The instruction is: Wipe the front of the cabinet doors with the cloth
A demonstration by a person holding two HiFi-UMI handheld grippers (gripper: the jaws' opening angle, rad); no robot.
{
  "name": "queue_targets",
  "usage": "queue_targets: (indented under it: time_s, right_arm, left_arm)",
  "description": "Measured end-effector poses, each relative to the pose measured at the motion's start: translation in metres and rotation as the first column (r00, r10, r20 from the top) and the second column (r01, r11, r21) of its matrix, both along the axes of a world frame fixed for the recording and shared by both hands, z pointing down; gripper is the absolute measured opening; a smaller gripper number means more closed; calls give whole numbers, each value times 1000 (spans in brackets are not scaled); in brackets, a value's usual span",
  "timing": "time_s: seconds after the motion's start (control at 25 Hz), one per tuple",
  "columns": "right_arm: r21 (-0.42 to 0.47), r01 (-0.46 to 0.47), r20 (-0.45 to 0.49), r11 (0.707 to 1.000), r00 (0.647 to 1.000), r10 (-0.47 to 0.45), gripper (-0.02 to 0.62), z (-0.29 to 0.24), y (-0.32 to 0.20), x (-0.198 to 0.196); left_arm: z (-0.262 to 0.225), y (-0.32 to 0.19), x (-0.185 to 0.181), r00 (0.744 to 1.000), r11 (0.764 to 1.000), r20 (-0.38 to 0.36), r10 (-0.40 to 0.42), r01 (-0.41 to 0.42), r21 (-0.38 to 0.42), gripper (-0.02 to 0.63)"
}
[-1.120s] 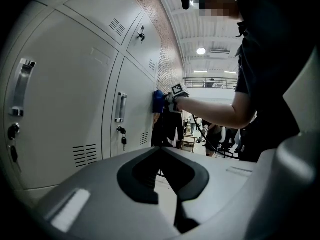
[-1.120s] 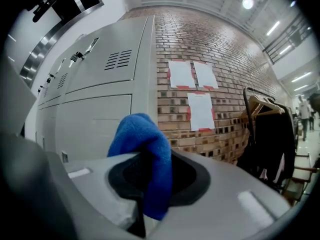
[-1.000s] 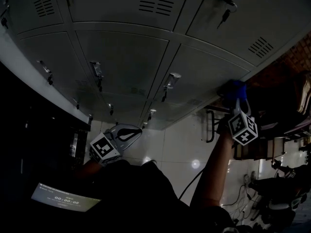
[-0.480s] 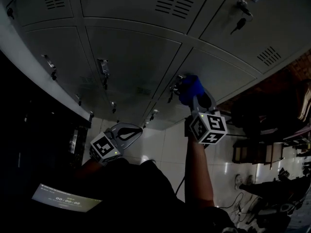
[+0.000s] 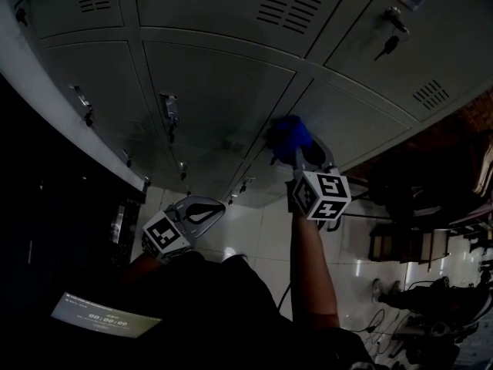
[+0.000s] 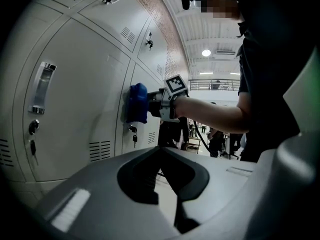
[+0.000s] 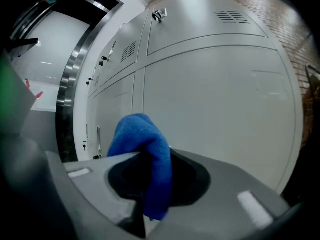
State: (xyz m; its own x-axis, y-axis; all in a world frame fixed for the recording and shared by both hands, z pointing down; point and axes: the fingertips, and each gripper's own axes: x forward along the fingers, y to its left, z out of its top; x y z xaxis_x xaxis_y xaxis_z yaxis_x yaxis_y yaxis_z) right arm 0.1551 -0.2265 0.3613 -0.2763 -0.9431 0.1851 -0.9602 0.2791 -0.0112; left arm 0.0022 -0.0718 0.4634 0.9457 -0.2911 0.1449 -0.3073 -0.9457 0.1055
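Ahead of the person, the grey cabinet doors (image 5: pixel 208 91) are filling most of the head view. The right gripper (image 5: pixel 303 154) is reaching up to them on an outstretched arm. The left gripper (image 5: pixel 202 210) is hanging low, well apart from the doors, its jaws pressed together on nothing. The blue cloth (image 7: pixel 145 149), which the right jaws are pinching, is pressing flat against a door, just above a keyed lock (image 6: pixel 133 130).
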Motion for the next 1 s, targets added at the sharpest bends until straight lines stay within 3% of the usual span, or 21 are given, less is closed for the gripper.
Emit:
queue_targets:
  time_s: [0.4,0.72,1.0]
  right_arm:
    - [-20,-161,-3,987,987,161,69,6,17,94]
    - [-23,-324,-32,946,946,323,69,9,35,185]
    - [-24,-415,-35,909,909,414,69,14,47,235]
  left_arm:
    - [1,4,11,1000,1000,8,30,-30,2,0]
    - [-1,10,27,998,998,15,55,-55,5,0]
    - [0,13,28,998,999,25,49,-49,0,0]
